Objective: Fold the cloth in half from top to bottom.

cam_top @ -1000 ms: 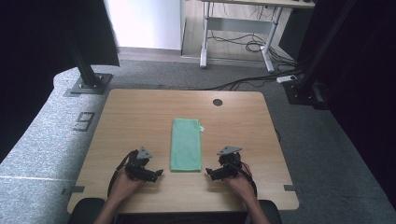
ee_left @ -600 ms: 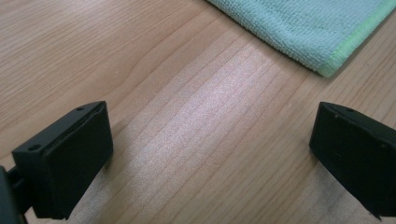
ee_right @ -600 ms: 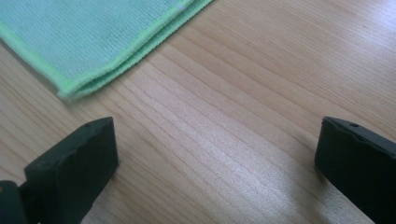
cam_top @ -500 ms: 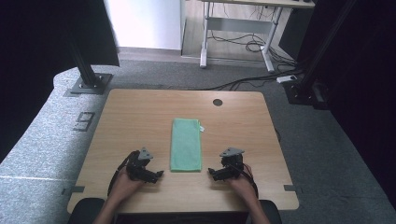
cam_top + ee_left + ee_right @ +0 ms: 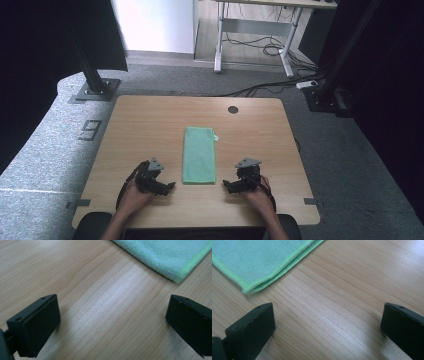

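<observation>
Green cloth (image 5: 199,155), between left tongs (image 5: 169,187), right tongs (image 5: 227,186)

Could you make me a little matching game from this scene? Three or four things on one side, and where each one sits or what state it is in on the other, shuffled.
Things:
1. green cloth
2. left gripper
3. right gripper
4. round hole in the table

Places or states:
A. near the table's far edge
B. jaws open, beside the cloth's near right corner
C. lying folded and flat in the middle of the table
D. jaws open, beside the cloth's near left corner

Pairs: 1-C, 2-D, 3-B, 4-A
</observation>
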Action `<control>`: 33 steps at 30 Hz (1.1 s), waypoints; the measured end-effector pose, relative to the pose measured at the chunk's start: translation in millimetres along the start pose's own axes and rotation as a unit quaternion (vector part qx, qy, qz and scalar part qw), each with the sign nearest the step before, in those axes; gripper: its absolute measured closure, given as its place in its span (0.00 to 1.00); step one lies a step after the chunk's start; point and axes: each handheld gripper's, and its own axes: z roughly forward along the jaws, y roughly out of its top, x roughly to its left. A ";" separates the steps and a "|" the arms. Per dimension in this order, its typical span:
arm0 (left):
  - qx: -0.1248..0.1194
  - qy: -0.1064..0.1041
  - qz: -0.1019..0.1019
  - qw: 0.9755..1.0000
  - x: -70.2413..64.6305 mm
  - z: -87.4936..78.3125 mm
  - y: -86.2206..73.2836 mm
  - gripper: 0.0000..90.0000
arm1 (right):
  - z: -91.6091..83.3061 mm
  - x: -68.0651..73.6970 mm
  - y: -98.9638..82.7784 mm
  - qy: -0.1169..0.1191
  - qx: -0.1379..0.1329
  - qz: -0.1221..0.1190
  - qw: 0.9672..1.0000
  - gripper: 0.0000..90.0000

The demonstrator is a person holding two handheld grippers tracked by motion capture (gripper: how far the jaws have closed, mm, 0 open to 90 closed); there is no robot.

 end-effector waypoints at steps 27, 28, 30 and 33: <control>-0.027 0.037 -0.014 0.999 28.2 35.0 76.5 0.00 | 34.1 27.8 44.4 0.000 0.018 -0.033 0.999 0.00; -0.025 0.039 -0.012 0.999 28.7 37.2 79.1 0.00 | 35.1 28.4 43.6 0.001 0.019 -0.031 0.999 0.00; -0.022 0.046 -0.010 0.999 29.1 41.9 83.4 0.00 | 34.4 28.6 42.5 0.001 0.019 -0.027 0.999 0.00; -0.021 0.048 -0.011 0.999 29.1 46.1 86.9 0.00 | 32.2 29.8 41.0 0.003 0.024 -0.028 0.999 0.00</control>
